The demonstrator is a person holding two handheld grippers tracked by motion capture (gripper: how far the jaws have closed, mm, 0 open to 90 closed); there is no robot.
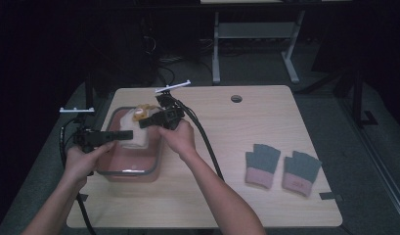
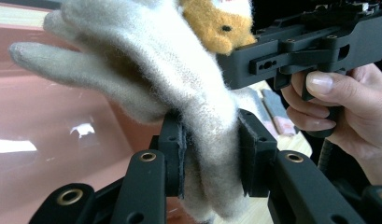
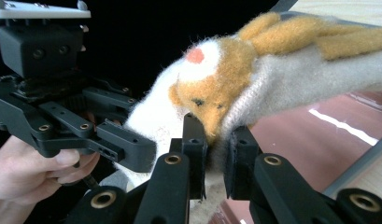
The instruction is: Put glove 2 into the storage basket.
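Cream glove [image 1: 135, 134] hung over the pink tub [image 1: 131, 171] at the left of the table [image 1: 266, 196], lifted between the two grippers and clear of the tub floor. It looked light, limp and fuzzy: the knit sagged wherever nothing held it, its fingers drooping out to one side in the left gripper view, so it would likely fold and swing rather than keep a shape. It seemed neither slippery nor breakable, though a shallow pinch could drag off the loose wool. The doubled fabric near the body of the glove looked the safest place to grip, not the thin fingertips or the orange bear patch [image 2: 219, 25] sewn on it.

At the left, the left gripper [image 2: 210, 151] had its jaws drawn in tight on a thick fold of the glove, the wool bulging above and below the pads. To the right of it, the right gripper [image 3: 215, 161] was likewise clamped on the glove, biting a narrower pleat just under the bear patch. Far off on the right side of the table lay a pair of grey fingerless gloves [image 1: 283, 169], untouched
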